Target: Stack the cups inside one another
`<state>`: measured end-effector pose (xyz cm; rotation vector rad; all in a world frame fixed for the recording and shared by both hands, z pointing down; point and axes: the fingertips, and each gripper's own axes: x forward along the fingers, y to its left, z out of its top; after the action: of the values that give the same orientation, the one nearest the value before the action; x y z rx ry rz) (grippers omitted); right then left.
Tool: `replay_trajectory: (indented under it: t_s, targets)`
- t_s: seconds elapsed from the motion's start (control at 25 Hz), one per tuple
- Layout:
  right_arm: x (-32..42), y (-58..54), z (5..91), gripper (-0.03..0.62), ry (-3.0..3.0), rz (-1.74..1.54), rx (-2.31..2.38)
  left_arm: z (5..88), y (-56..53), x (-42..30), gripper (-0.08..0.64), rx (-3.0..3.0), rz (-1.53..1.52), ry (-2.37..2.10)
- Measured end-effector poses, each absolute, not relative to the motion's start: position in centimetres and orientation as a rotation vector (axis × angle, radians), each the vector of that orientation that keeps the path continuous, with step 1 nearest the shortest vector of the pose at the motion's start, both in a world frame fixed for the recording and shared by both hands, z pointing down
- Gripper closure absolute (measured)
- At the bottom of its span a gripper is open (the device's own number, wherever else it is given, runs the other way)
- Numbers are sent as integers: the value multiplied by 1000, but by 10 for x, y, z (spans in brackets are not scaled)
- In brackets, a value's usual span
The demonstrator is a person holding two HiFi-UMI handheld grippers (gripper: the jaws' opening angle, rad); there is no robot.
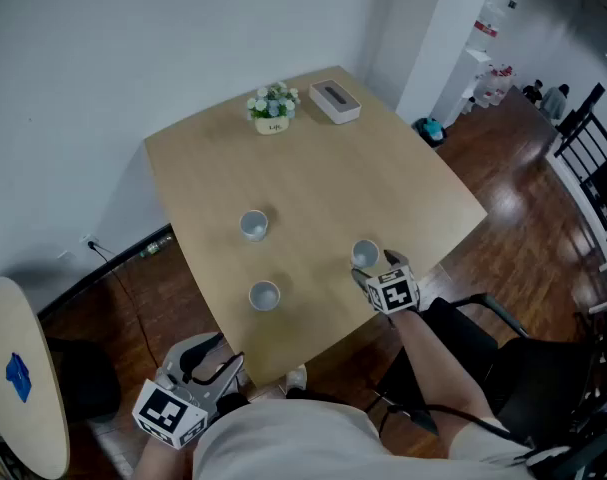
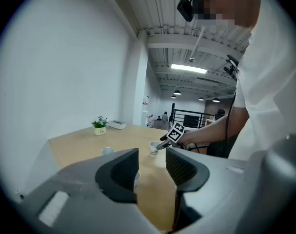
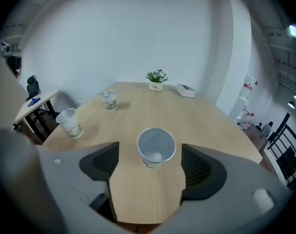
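Note:
Three white paper cups stand upright and apart on the wooden table [image 1: 323,173]: one at mid-left [image 1: 253,225], one near the front edge [image 1: 264,295], one at the front right [image 1: 364,255]. My right gripper [image 1: 371,276] is at that front-right cup [image 3: 156,147], which stands between its wide-apart jaws without touching them; the gripper [image 3: 150,156] is open. My left gripper [image 1: 205,360] hangs off the table's front-left edge, open and empty [image 2: 151,165], facing the cups [image 2: 154,148].
A small potted plant [image 1: 273,106] and a white tissue box [image 1: 335,101] sit at the table's far side. A black chair [image 1: 503,358] stands at the right, a round side table [image 1: 23,388] at the left. A cable runs along the floor under the table's left edge.

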<state>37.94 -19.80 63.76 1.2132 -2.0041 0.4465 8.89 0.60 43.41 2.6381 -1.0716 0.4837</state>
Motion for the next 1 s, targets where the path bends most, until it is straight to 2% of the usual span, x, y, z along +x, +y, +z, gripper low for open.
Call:
replay_trajectory:
  t_s: [0.24, 0.32, 0.48, 1.0]
  targets:
    - [391, -239, 675, 197, -1931, 510, 1266, 443, -22, 77, 374, 2618, 503, -1068]
    - [388, -246, 672, 222, -1927, 493, 1277, 447, -30, 70, 374, 2614, 507, -1048]
    - [367, -247, 644, 229, -1950, 459, 1280, 449, -43, 57, 374, 2632, 505, -992]
    - [175, -286, 538, 230, -2242, 358, 1189, 449, -79, -13, 374, 2671, 414, -885]
